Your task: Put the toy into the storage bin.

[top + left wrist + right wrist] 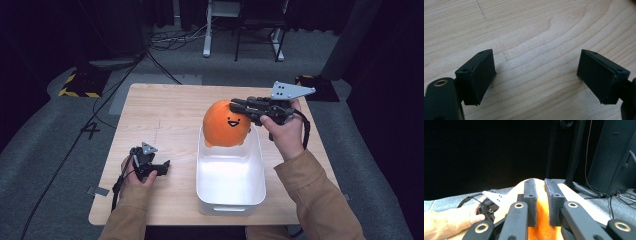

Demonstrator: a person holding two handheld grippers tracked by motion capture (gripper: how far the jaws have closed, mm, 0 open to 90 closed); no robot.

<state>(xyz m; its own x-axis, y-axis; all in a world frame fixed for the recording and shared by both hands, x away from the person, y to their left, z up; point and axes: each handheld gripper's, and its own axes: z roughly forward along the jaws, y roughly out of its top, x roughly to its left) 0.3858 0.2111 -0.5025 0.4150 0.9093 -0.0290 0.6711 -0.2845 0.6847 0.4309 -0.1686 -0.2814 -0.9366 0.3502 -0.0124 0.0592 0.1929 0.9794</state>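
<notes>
A pale wooden bench (165, 112) stands on a grey carpeted floor (45, 135) in a dark room. Behind it, black cables (170, 37) trail across the floor near white desk legs (207, 30), and yellow-and-black hazard tape (77, 85) marks a base at the far left.

On the bench sits a white rectangular bin (231, 180), open at the top. The orange plush toy (226, 123), with a small smiling face, is over the far end of the bin, its lower edge at the rim. The right tool (235, 106) reaches in from the right and is clamped on the top of the toy. The left tool (165, 166) rests low on the bench at the left of the bin, well apart from the toy.

The left gripper view shows what the high view cannot: the left tool (536, 75) has its 2 jaws wide apart over bare wood grain, with nothing between them. The right gripper view shows the right tool (541, 195) close up, its 2 pads nearly together and pinching a ridge of orange plush (541, 220). Past it, the person's left hand (461, 216) lies on the bench.
</notes>
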